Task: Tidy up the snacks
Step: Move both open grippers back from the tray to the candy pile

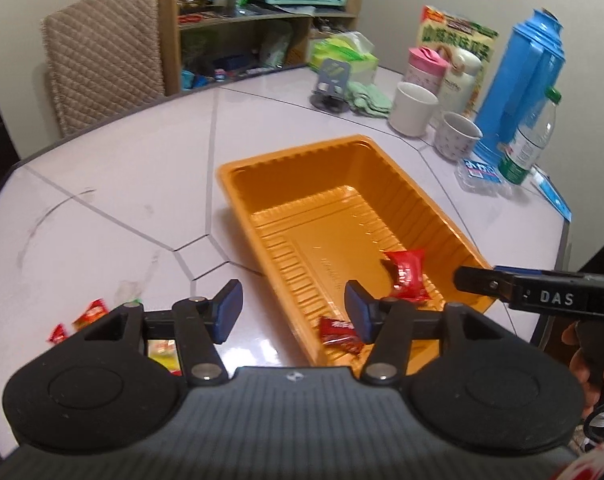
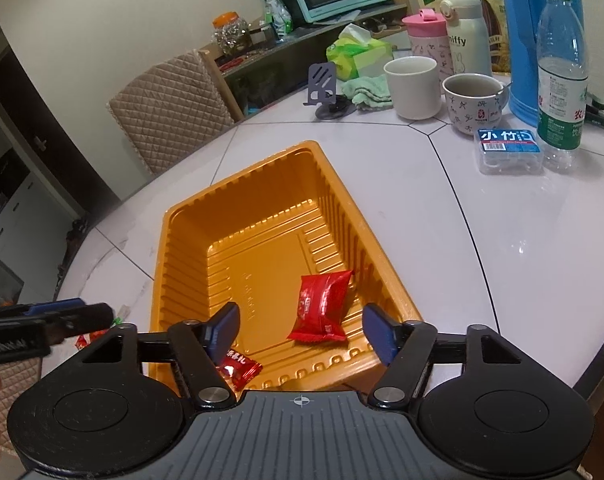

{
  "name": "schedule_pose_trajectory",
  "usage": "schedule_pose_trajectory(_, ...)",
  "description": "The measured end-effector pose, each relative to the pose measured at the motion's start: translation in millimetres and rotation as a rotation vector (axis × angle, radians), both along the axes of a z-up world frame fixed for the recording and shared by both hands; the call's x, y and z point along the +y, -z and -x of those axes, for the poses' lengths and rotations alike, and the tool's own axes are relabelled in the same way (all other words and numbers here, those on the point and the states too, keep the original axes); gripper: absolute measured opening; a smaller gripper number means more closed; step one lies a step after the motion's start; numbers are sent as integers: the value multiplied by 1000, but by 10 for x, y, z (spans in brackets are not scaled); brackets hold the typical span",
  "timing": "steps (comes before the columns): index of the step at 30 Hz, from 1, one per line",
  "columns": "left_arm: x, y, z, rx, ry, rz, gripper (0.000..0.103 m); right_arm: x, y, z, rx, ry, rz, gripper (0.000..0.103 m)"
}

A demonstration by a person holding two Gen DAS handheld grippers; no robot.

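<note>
Snacks: two red packets lie in the orange tray — a larger red packet mid-floor, a small dark-red candy at the near wall.
Left gripper: jaws apart, holding nothing, over the tray's near-left rim.
Right gripper: jaws apart, empty, above the tray's near end.
Orange tray: on the white table.
Loose snacks: on the table left of the tray.
Background: mugs, water bottle — along the far edge.
</note>
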State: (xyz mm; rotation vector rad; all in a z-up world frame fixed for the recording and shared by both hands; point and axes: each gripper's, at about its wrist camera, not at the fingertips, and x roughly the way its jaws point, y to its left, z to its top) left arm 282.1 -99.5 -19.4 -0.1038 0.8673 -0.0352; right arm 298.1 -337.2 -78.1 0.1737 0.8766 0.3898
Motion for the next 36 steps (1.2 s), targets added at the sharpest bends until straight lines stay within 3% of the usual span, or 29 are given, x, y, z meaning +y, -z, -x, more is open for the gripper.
schedule_pose_trajectory(9,359,-48,346,0,-60,13,56,194,-75,238,-18,-4,11,74)
schedule_pose_trajectory(24,832,-48,960,-1,-65,40,57,731,-169,769,-44,-36,26,75)
schedule_pose_trajectory(36,1383,64,1441,23,-89,29,60,1277,-50,1196,-28,-97,32,75)
